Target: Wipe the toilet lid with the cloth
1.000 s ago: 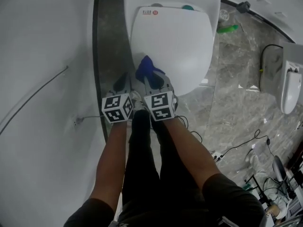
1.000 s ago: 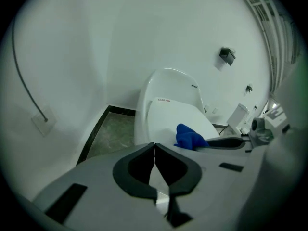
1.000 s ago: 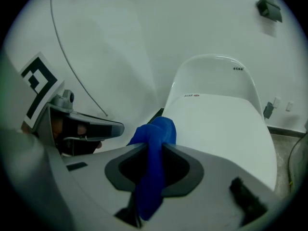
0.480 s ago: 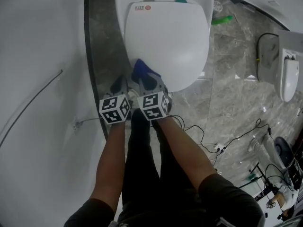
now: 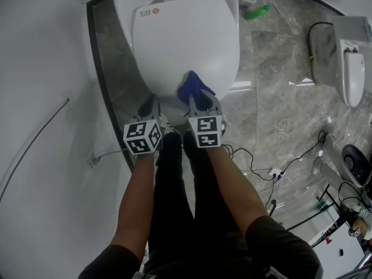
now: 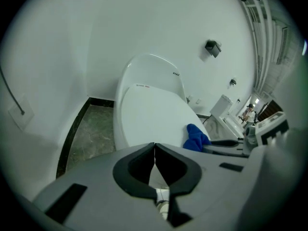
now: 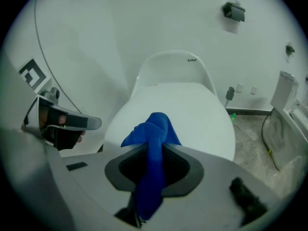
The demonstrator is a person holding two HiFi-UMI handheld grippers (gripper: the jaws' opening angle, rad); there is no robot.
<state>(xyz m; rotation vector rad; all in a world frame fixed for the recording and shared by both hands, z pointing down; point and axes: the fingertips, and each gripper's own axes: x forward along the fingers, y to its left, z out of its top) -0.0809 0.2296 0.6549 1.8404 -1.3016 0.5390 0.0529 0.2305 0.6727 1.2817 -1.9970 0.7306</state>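
The blue cloth (image 7: 155, 129) is clamped in the right gripper (image 7: 153, 154) over the toilet lid's (image 5: 180, 45) near edge, while the left gripper (image 6: 154, 154) is seen closed on nothing.

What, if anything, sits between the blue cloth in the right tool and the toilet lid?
Nothing visible. The crumpled blue cloth, clamped in the right tool, is at the front edge of the closed white toilet lid, with nothing lying on it. The left tool, shut and empty, is off to its left.

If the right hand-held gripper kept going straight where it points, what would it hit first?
Probably the closed toilet lid, near its front edge, with the blue cloth in the right hand-held gripper touching first; depth is unclear.
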